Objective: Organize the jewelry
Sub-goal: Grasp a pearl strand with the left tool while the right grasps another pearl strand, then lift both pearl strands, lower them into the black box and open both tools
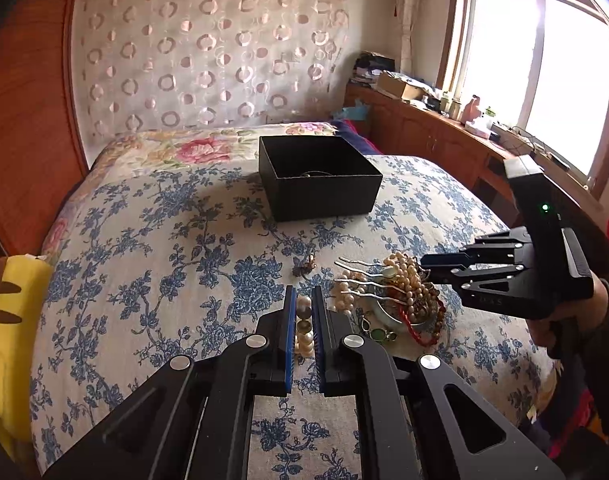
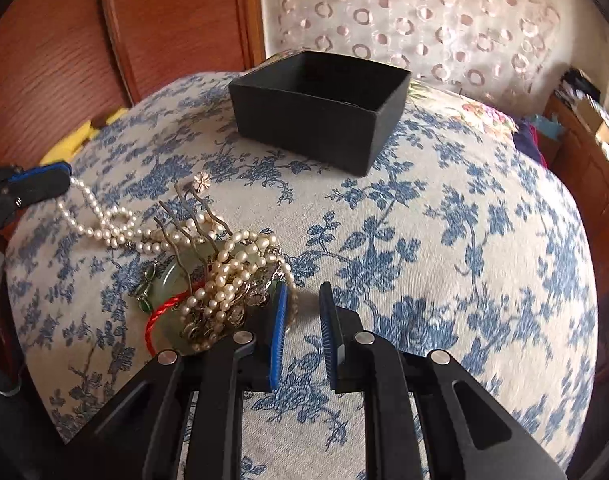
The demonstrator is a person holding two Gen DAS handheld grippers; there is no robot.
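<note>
left gripper (image 1: 303,312) clamped on white pearl-bead necklace (image 2: 100,216) | right gripper (image 2: 303,300) parted, ungripped, jewelry pile (image 2: 220,280) just left | open black cardboard box (image 1: 318,178) ahead

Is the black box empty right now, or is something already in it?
Not empty, it seems: the left wrist view shows a thin, chain-like item on the floor of the open black box. What it is, cannot tell; the right wrist view shows only shadow inside.

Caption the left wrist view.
Left gripper pinches a pearl necklace beside tangled jewelry, black box beyond.

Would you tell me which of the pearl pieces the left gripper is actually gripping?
The long white pearl strand: its end sits between the left gripper fingers, while the bunched cream pearls stay heaped on the pile.
</note>
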